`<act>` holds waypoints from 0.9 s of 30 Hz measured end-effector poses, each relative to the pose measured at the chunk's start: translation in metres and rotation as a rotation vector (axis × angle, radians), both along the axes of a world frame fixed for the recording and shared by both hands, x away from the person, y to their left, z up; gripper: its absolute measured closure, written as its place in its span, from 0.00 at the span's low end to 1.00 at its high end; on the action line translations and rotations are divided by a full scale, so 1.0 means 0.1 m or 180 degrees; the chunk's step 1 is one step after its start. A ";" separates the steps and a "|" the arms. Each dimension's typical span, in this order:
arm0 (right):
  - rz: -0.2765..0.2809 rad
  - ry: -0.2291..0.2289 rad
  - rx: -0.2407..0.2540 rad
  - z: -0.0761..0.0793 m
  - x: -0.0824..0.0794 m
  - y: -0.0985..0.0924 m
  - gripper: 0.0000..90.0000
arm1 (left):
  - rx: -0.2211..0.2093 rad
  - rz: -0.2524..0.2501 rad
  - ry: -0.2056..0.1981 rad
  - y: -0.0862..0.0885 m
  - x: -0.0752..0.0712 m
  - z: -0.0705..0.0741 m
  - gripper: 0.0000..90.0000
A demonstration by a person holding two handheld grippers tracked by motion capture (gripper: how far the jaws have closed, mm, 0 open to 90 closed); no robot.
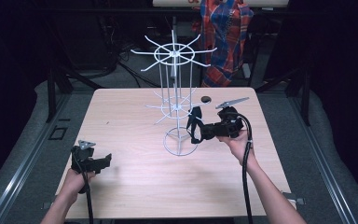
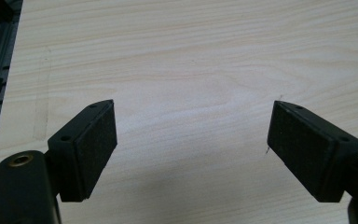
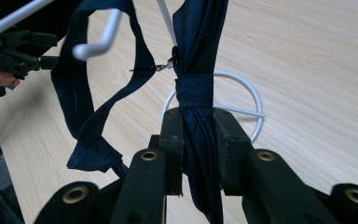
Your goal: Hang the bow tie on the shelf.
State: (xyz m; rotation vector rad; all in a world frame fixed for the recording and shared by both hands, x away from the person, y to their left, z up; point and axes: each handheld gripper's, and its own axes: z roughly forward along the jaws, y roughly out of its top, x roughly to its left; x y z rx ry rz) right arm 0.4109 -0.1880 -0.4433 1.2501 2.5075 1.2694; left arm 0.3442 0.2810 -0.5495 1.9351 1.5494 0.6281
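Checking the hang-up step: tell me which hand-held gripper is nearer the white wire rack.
Right. The right hand-held gripper hovers beside the white wire rack, clamping a dark blue strap. The left hand-held gripper sits open near the table's front-left corner.

Navy cloth strap (image 3: pixel 196 88); white-coated wire rack (image 1: pixel 173 56); matt wood-grain table (image 1: pixel 135 177).

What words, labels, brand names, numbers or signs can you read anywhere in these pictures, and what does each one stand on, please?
None can be read: the wooden table, the white wire rack, the dark blue strap clamped in the right gripper and the open left gripper bear no lettering.
Too blurred to read: a red mark at the high view's top edge, on a pale surface behind the plaid cloth.
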 end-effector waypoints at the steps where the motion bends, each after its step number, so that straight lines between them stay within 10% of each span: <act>1: 0.0003 0.0003 -0.0012 -0.01 0.00 0.00 0.84 | -0.0004 -0.0003 -0.0005 0.00 0.00 0.00 0.18; 27: -0.0002 0.0114 -0.0177 -0.23 0.09 0.10 0.84 | 0.0005 -0.0105 -0.0061 -0.06 0.02 0.00 0.18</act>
